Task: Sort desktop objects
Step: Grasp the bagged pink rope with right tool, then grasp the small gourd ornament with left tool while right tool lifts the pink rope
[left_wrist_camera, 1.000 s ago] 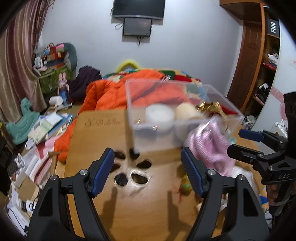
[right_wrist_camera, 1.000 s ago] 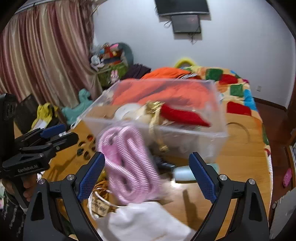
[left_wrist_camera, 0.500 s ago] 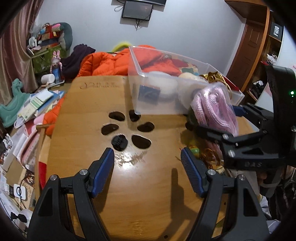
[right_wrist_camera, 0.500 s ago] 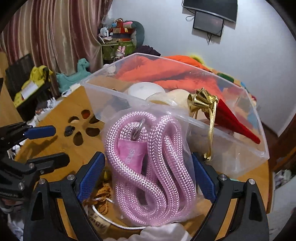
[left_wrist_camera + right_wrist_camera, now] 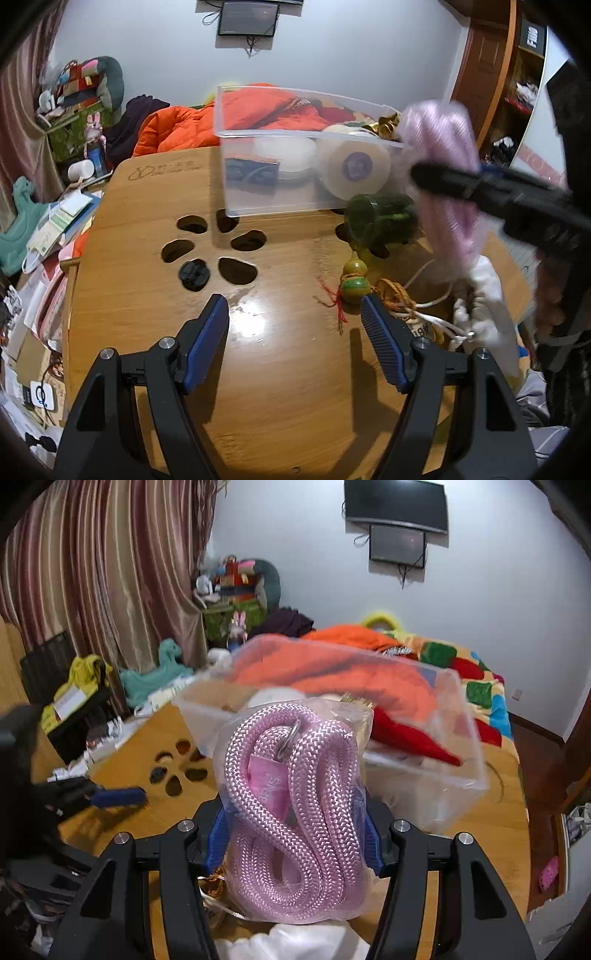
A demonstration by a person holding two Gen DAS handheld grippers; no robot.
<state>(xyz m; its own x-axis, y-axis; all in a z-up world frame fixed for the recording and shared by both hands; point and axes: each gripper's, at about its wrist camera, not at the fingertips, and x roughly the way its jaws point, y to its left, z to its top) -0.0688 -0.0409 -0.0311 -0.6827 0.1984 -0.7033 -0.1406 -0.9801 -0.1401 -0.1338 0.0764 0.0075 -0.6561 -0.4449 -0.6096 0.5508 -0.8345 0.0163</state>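
Observation:
My right gripper is shut on a bagged pink rope and holds it up in front of the clear plastic bin; the rope also shows blurred in the left wrist view. The bin holds a tape roll, a white round tub, a dark card and a red and gold item. My left gripper is open and empty above the wooden table. A green jar, a small gourd charm, a string-tied tag and white cloth lie right of it.
The table has paw-shaped cut-outs left of the bin. A bed with an orange jacket lies behind. Books and papers clutter the floor at left. Curtains hang at left; a shelf stands at right.
The right gripper has closed on the bagged pink rope and lifted it off the table toward the bin. The left gripper stayed open and drew back a little.

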